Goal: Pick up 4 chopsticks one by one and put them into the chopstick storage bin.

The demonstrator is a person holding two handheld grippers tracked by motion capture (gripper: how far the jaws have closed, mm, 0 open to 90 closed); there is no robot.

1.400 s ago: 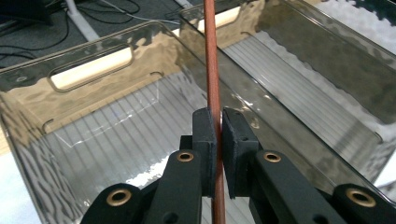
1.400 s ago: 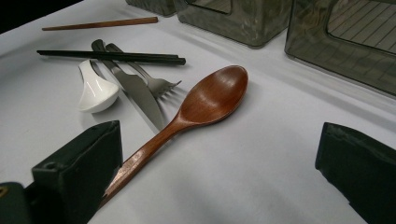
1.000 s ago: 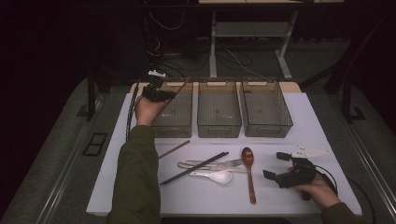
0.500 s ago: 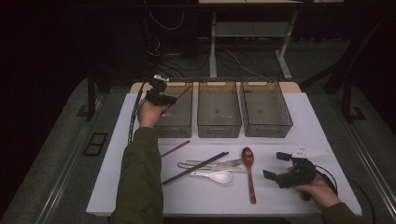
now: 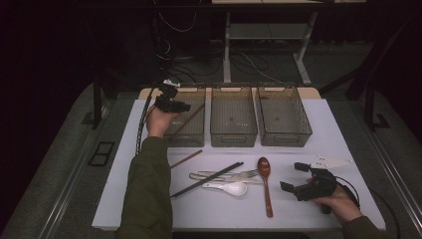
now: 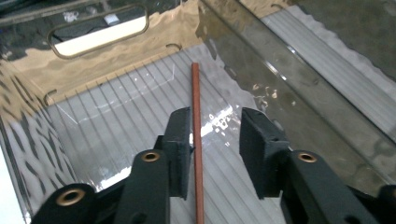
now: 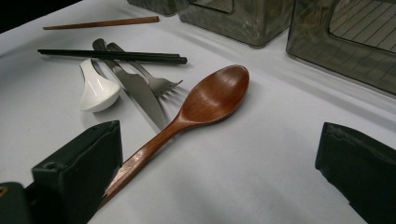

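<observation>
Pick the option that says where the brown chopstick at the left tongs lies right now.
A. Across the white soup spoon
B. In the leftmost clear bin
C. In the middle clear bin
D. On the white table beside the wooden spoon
B: the brown chopstick slants inside the leftmost clear bin, between the parted jaws of the left tongs.

on the white table [image 5: 323, 144], two empty bins [image 5: 233, 115] [image 5: 282, 115] stand side by side. nearer lie a brown chopstick [image 5: 186, 159], black chopsticks [image 5: 206, 179], a knife [image 7: 133, 86], a fork [image 7: 154, 79], a white spoon [image 5: 226, 187] and a wooden spoon [image 5: 265, 180].
</observation>
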